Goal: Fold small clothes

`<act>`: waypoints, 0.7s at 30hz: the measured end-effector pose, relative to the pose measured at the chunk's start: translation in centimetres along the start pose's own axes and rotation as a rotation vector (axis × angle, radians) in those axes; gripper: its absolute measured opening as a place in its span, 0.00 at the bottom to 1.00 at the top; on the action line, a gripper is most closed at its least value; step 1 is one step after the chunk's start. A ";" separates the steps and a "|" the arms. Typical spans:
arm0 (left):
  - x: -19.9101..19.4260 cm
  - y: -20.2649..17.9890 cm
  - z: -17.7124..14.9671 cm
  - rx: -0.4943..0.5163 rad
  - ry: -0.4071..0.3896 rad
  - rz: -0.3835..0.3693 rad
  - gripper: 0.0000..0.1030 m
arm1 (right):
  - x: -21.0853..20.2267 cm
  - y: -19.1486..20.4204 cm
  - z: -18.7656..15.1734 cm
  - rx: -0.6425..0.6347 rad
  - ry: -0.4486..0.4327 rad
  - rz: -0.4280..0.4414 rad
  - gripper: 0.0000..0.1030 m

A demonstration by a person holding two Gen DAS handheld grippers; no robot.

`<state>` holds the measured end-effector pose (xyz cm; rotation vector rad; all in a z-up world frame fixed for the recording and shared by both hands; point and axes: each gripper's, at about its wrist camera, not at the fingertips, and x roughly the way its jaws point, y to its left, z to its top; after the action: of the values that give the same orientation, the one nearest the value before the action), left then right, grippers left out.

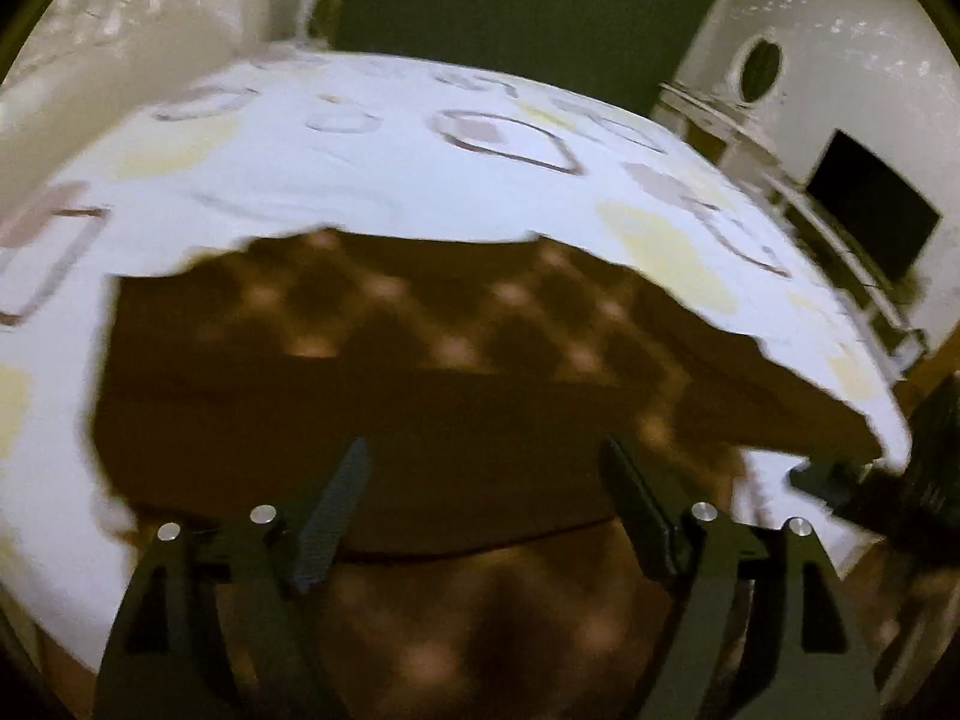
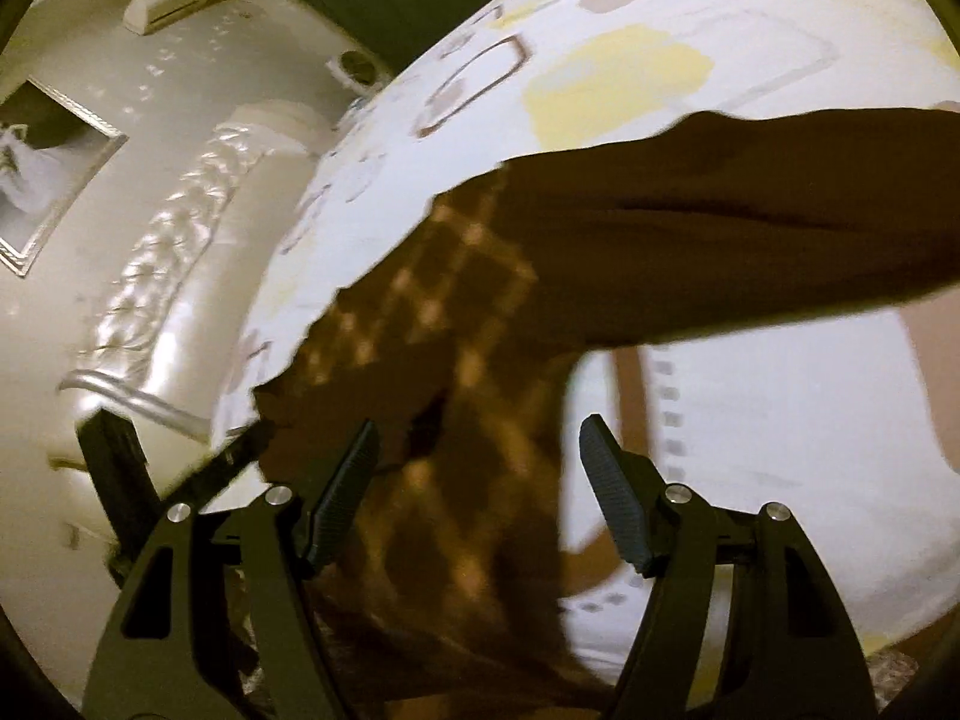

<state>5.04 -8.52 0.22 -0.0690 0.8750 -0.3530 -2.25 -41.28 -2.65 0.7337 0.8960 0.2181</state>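
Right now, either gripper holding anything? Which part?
Nothing held. Left gripper and right gripper both stand open over the brown patterned garment; no pad presses on it.

Brown garment (image 1: 384,360) with pale diamond checks lies partly folded, spread across the frame's middle and bottom

You were in a bedroom at home, no doubt about it. The work surface was a bed (image 1: 372,192) with a white sheet printed in yellow blobs and brown outlined shapes. Behind it stood a cream tufted headboard (image 2: 174,252), shiny and padded. You had a framed picture (image 2: 48,174) up on the pale wall and a wall-mounted air conditioner (image 2: 174,0) near the top. Off to the side a dark flat screen (image 1: 870,210) sat on a light shelf unit, with a green curtain or panel (image 1: 528,6) beyond the bed's far end.
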 end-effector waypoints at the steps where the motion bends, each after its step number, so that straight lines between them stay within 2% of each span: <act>1: -0.6 1.5 -0.2 -0.013 -0.005 0.027 0.78 | 0.9 0.5 0.4 -0.002 0.021 0.013 0.67; 3: -1.4 4.4 -0.6 -0.070 -0.016 0.059 0.78 | 2.8 1.1 1.1 0.011 0.050 0.036 0.67; 6: -1.8 8.3 -1.2 -0.177 -0.039 0.102 0.78 | 5.8 2.2 2.1 0.013 0.096 0.054 0.58; 8: -1.4 10.3 -1.5 -0.240 -0.021 0.103 0.78 | 7.8 2.5 2.6 0.016 0.122 0.040 0.52; 13: -1.2 13.0 -2.0 -0.300 -0.012 0.129 0.78 | 11.3 2.4 2.3 0.049 0.216 0.029 0.49; 19: -2.3 15.2 -1.8 -0.353 -0.043 0.144 0.79 | 11.6 2.1 1.6 0.077 0.200 0.031 0.47; 21: -2.5 16.0 -1.8 -0.380 -0.044 0.148 0.79 | 11.8 2.2 1.4 0.067 0.200 0.023 0.34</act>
<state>6.61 7.53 -2.37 -0.3602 0.8886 -0.0436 6.46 -34.87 -8.01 0.7943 1.0894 0.2870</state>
